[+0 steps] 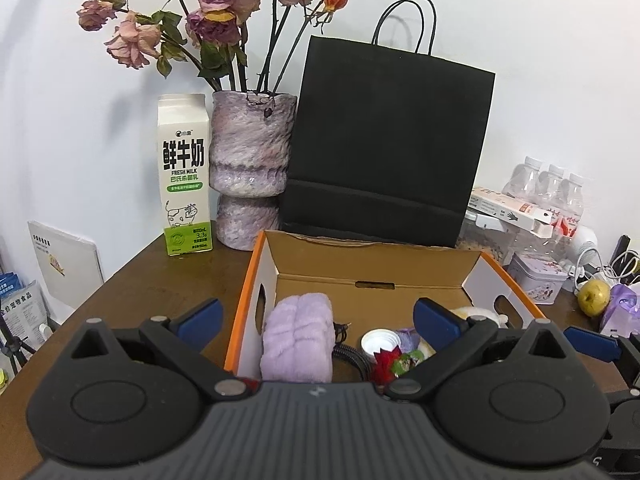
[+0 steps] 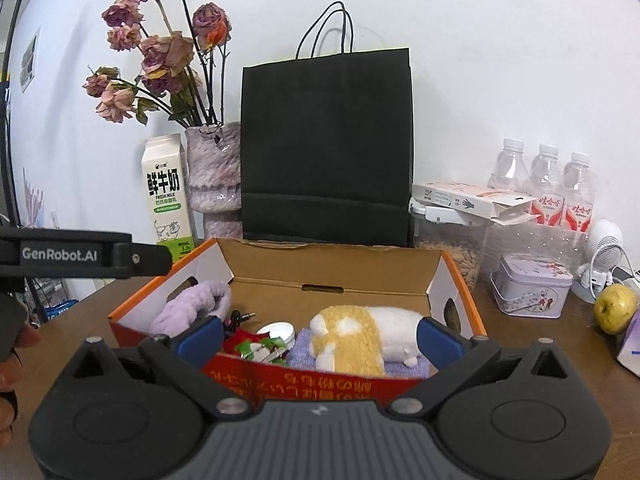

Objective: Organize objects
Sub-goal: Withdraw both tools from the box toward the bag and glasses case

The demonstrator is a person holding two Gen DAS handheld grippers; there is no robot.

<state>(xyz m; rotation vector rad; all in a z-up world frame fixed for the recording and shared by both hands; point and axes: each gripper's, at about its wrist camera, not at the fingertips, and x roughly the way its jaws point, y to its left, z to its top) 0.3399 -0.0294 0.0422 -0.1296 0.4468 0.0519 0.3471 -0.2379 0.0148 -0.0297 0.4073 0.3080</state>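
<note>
Both grippers hover at the near edge of the open cardboard box [image 1: 360,264], pointing into it.

Left gripper [image 1: 318,316]: jaws spread wide, nothing between the blue pads [image 1: 200,314]. Right gripper [image 2: 320,334]: same, jaws wide apart, empty; its blue pads [image 2: 438,340] straddle the near wall of the box from above.

Box: orange outside, brown inside, flaps folded in, red near wall with yellow print in the right wrist view. It sits on the brown wooden table [image 1: 168,280], just in front of the black paper bag [image 1: 384,140].

Inside the box:
- lilac plush headband [image 1: 298,340] against the left wall
- yellow-and-white plush toy [image 2: 360,336] on the right, lying on a purple cloth [image 2: 304,350]
- small round white tin lid or jar [image 2: 276,332] near the middle
- red-and-green wrapped item [image 2: 256,346] just beside it, type unclear
- black cable with plug [image 2: 240,318] between headband and tin

Behind and around the box, all on the table:
- milk carton [image 1: 184,176] at back left, upright, touching or just beside the purple vase [image 1: 250,168] with dried roses [image 1: 224,4]
- right side: clear bottles [image 2: 540,180], a white flat carton [image 2: 468,198] on top of a clear grain container [image 2: 452,248], a lilac tin box [image 2: 530,290], a yellow-green fruit [image 2: 614,308]

The left gripper's arm [image 2: 80,258] shows at the left edge of the right wrist view, with a bit of the person's hand [image 2: 12,360] below it.
</note>
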